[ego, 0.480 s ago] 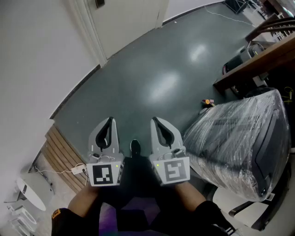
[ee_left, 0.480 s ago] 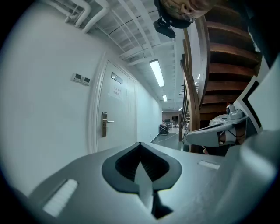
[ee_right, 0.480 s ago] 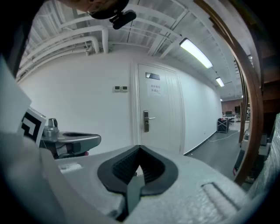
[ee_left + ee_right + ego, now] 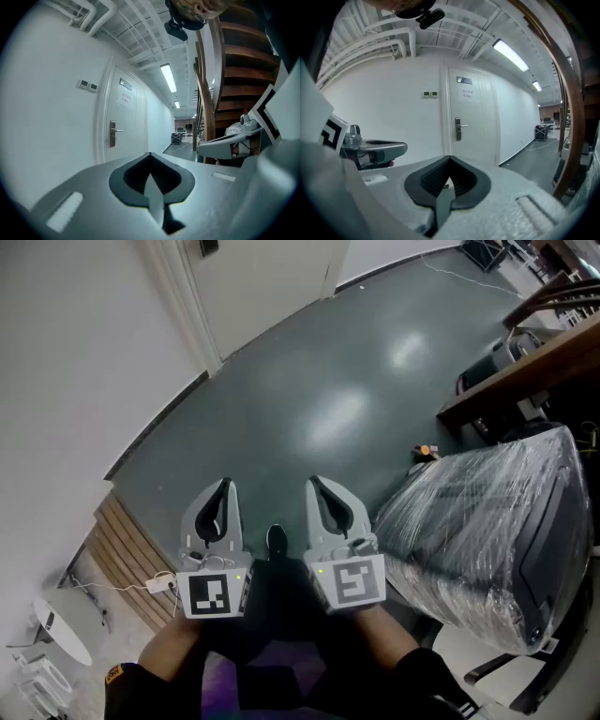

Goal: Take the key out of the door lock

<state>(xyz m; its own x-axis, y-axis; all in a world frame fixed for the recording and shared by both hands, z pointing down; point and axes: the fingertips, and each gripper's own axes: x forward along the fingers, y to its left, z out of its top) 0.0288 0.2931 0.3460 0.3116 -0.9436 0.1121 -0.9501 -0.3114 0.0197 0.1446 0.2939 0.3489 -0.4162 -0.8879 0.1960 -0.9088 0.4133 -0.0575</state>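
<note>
A white door (image 4: 471, 117) stands a few steps ahead in the white wall, seen also in the left gripper view as the door (image 4: 125, 126). Its metal lock plate with a lever handle (image 4: 458, 129) sits at mid height; the same lock plate (image 4: 112, 133) shows small in the left gripper view. The key is too small to make out. Both grippers are held side by side, low and close to the body, far from the door. My left gripper (image 4: 223, 486) is shut and holds nothing. My right gripper (image 4: 314, 486) is shut too, with nothing in it.
Dark green floor (image 4: 319, 399) stretches to the door. A bulky object wrapped in clear plastic (image 4: 487, 540) stands close on the right. A wooden staircase (image 4: 525, 362) rises behind it. Wooden slats (image 4: 122, 559) lie by the left wall.
The head view has drifted very slightly. Both grippers keep the same place and stay shut.
</note>
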